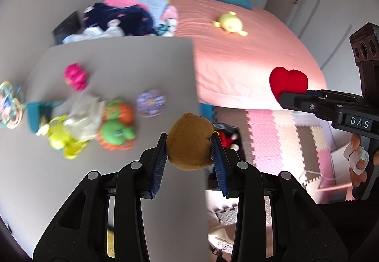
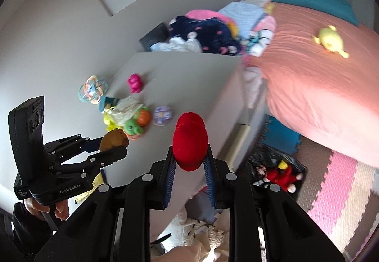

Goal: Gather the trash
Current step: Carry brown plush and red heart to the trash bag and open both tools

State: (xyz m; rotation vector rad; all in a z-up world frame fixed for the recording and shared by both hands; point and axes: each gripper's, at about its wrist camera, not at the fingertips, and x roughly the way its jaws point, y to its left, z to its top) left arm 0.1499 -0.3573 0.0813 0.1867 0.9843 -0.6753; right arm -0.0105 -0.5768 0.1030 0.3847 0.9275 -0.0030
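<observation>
Carriage stage of trash collection: left gripper (image 1: 188, 143) clamps one brown plush bear head (image 1: 189, 142) between its pads, and right gripper (image 2: 190, 155) clamps one red plush heart (image 2: 189, 143), both above the near edge of the grey table (image 1: 132, 65). Done well, both grips should hold firm while each claw swings to the black bag (image 2: 274, 162), below and right of the right claw, releasing only above its mouth. Ahead and left of the claws about seven toys lie on the table; one yellow plush (image 2: 330, 40) sits on the bed (image 2: 319, 86).
</observation>
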